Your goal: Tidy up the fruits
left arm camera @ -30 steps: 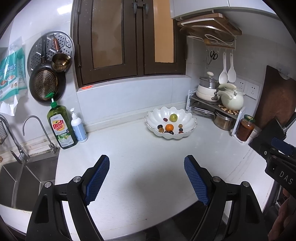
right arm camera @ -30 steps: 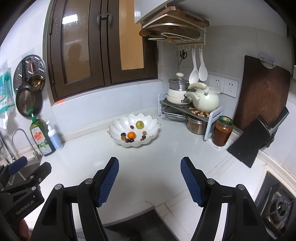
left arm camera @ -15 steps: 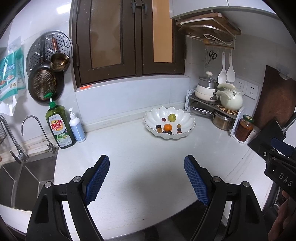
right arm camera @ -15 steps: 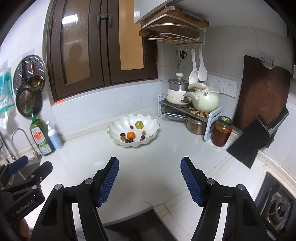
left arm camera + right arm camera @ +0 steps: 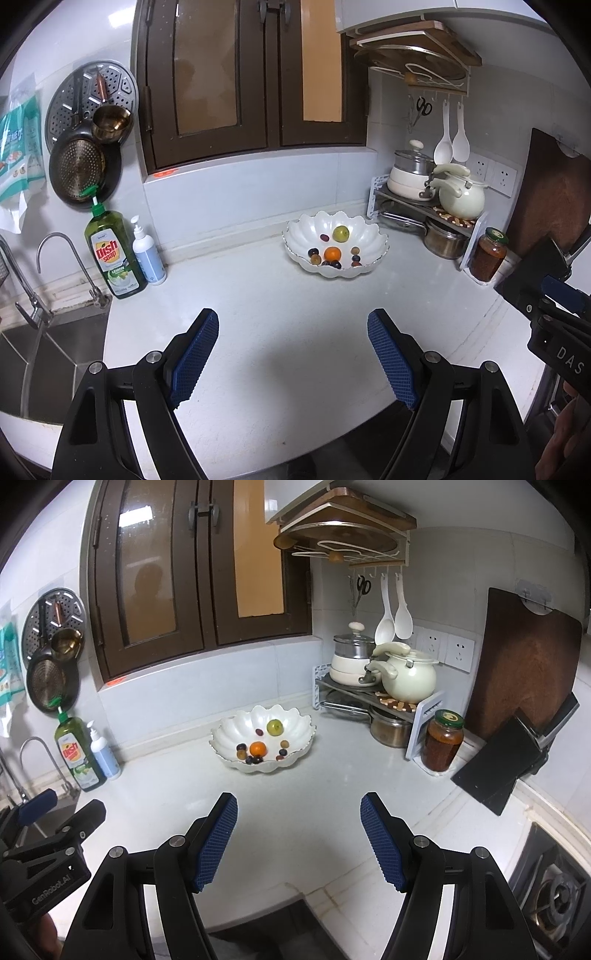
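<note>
- Fruits (image 5: 332, 254) lie in the white scalloped bowl (image 5: 373, 240) on the tabletop (image 5: 280, 314), near the back corner.
- Left gripper (image 5: 293, 356) and right gripper (image 5: 298, 840) are both wide and empty, well apart from the bowl.
- Risk: the small round fruits may roll away if pinched off-centre.
- Compared with earlier, almost nothing has changed.

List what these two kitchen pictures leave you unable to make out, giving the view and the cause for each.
1. Small dark fruits in the white bowl, both views: too small to name.
2. Lower pot, both views: partly hidden under the metal rack.
3. Sink, left view: cut off by the picture edge.
4. Stove, right view: cut off at the corner.
5. Right hand-held gripper in the left view: fingers cut off by the edge.
</note>
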Action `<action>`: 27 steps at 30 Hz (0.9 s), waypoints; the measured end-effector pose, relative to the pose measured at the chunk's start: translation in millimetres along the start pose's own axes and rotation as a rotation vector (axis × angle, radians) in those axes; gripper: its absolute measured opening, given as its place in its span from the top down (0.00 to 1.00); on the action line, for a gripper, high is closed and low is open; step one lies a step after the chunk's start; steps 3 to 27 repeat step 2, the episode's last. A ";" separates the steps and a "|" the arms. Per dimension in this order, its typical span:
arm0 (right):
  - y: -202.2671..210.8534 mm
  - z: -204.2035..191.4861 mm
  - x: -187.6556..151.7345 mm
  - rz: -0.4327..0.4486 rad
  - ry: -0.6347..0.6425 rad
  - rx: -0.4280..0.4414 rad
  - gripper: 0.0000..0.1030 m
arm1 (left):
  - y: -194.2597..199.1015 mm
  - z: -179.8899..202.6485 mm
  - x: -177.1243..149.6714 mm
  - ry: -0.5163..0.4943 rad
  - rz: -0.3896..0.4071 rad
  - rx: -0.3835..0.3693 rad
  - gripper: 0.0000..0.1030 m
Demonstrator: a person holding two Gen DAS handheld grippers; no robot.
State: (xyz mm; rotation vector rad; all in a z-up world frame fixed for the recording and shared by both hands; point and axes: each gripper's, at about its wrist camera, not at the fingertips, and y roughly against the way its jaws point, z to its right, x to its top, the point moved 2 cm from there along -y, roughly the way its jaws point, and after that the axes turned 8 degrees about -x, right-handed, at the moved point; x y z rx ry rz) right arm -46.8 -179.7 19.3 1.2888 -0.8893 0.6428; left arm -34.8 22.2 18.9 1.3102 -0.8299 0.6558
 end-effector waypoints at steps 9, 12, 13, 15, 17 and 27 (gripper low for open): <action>-2.7 1.3 1.1 0.001 -0.002 -0.001 0.32 | -2.7 0.2 1.9 -0.004 -0.002 0.000 0.19; -2.7 1.3 1.1 0.001 -0.002 -0.001 0.32 | -2.7 0.2 1.9 -0.004 -0.002 0.000 0.19; -2.7 1.3 1.1 0.001 -0.002 -0.001 0.32 | -2.7 0.2 1.9 -0.004 -0.002 0.000 0.19; -2.7 1.3 1.1 0.001 -0.002 -0.001 0.32 | -2.7 0.2 1.9 -0.004 -0.002 0.000 0.19; -2.7 1.3 1.1 0.001 -0.002 -0.001 0.32 | -2.7 0.2 1.9 -0.004 -0.002 0.000 0.19; -2.7 1.3 1.1 0.001 -0.002 -0.001 0.32 | -2.7 0.2 1.9 -0.004 -0.002 0.000 0.19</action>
